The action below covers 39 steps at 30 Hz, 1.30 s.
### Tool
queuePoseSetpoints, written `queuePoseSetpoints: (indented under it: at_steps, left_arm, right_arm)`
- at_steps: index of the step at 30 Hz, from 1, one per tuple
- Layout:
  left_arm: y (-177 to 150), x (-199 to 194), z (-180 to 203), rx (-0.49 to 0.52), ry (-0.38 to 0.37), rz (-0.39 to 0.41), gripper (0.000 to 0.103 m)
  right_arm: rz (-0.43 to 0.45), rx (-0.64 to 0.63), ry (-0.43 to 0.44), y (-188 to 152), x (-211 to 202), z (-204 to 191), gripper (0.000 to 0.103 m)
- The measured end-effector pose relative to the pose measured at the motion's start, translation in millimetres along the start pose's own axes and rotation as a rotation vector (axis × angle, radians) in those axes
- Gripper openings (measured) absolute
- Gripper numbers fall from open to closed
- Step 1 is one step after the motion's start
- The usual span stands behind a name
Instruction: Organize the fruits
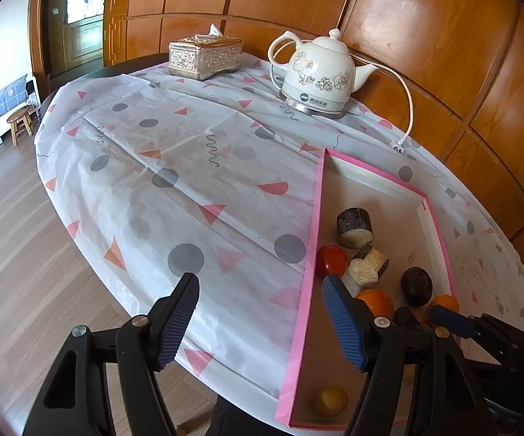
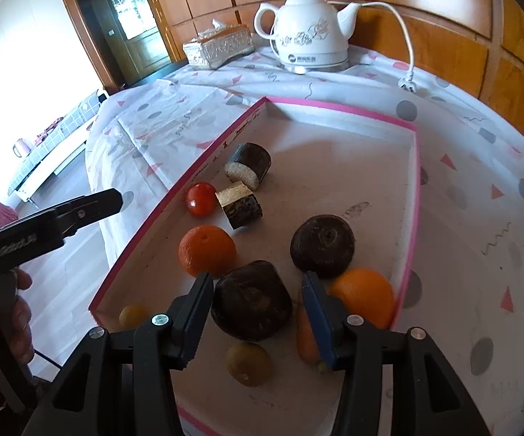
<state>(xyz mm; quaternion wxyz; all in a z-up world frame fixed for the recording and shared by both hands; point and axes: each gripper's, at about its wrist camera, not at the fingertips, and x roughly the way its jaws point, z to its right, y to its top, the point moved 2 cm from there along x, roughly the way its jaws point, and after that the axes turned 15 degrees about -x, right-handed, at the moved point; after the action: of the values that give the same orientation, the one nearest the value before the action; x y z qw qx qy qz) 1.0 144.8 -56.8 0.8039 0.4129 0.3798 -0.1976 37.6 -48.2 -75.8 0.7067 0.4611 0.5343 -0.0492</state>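
Observation:
A shallow pink-rimmed box (image 2: 334,107) holds the fruit. In it lie a tomato (image 2: 200,199), two oranges (image 2: 206,250) (image 2: 365,296), a round dark fruit (image 2: 323,245), two cut dark pieces (image 2: 249,163) and small yellow-green fruits (image 2: 249,363). My right gripper (image 2: 257,279) is open low in the box. A large dark fruit (image 2: 252,301) rests on the box floor between its pads, with a gap on the right side. My left gripper (image 1: 260,283) is open and holds nothing; it hangs over the cloth just left of the box rim (image 1: 316,218).
A white kettle (image 1: 320,72) with its cord and plug (image 1: 398,145) and a silver tissue box (image 1: 205,56) stand at the table's far side, against a wooden wall. A patterned cloth (image 1: 189,167) covers the round table. A hand (image 2: 14,312) grips the left tool's handle.

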Motion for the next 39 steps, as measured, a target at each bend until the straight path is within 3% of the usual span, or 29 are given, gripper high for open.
queuePoseSetpoints:
  at_steps: [3,5,9,13,16,21,27,33,39]
  left_arm:
    - [-0.3,-1.0,1.8,0.002,-0.002,0.001,0.071]
    - [-0.8,-1.6,2.9,0.004,-0.005,0.002,0.071]
    - [-1.9,-2.3,4.8,0.009,-0.01,0.001,0.071]
    - [-3.4,-5.1,7.7,0.019,-0.014,0.006,0.071]
    - [-3.7,-6.9,8.4,0.023,-0.014,0.011,0.071]
    - [-4.1,-7.8,9.2,0.026,-0.014,0.012,0.071]
    - [-4.9,-10.7,12.2,0.04,-0.019,0.021,0.073]
    - [-5.7,-18.9,20.1,0.073,-0.02,0.055,0.081]
    - [-8.4,-33.2,34.8,0.13,-0.04,0.117,0.09]
  right_arm:
    - [0.023,-0.005,0.018,-6.5,-13.0,-3.4,0.049]
    - [0.029,-0.011,0.034,-11.7,-19.7,-5.7,0.038]
    - [0.019,-0.015,0.049,-20.9,-25.2,-9.3,0.03]
    - [-0.018,-0.05,0.04,-26.3,-16.6,-17.8,0.03]
    - [-0.031,-0.079,-0.018,-25.4,-9.8,-20.8,0.031]
    - [-0.042,-0.047,-0.054,-23.3,-1.0,-13.4,0.03]
    - [-0.032,-0.014,-0.033,-27.1,-6.4,-12.0,0.03]
    - [0.002,0.015,-0.041,-28.8,-18.8,-12.8,0.031]
    - [0.049,0.038,-0.103,-28.9,-36.2,-12.9,0.035]
